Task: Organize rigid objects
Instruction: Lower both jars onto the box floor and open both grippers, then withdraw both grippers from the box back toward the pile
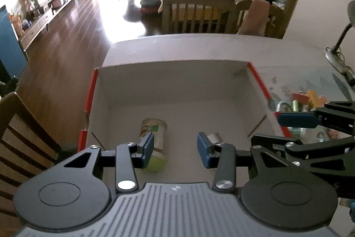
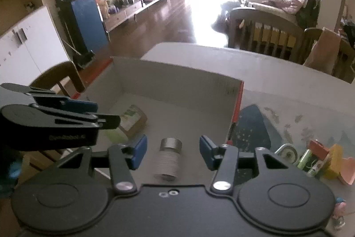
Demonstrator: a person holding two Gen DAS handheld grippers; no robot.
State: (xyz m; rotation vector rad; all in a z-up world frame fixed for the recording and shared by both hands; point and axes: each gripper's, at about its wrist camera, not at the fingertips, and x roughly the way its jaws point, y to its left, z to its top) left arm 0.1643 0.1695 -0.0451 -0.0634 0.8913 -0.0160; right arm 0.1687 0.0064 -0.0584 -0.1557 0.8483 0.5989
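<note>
An open box with red outer sides point(image 1: 89, 101) point(image 2: 238, 103) stands on the table. Inside lie a labelled canister with a green end point(image 1: 155, 137) point(image 2: 133, 120) and a silver threaded metal cylinder point(image 2: 169, 157) point(image 1: 214, 137). My left gripper point(image 1: 175, 148) is open and empty above the box floor, between the two objects. My right gripper point(image 2: 173, 151) is open and empty, its fingers either side of the silver cylinder, above it. Each gripper shows in the other's view: the right one point(image 1: 295, 120) and the left one point(image 2: 88, 112).
Several small objects lie on the patterned table mat right of the box: a padlock point(image 2: 288, 153), a green cylinder point(image 2: 305, 158), red and yellow blocks point(image 2: 319, 148), a pink piece point(image 2: 348, 170). A wooden chair point(image 1: 20, 132) stands left. A lamp base point(image 1: 335, 54) sits at the far right.
</note>
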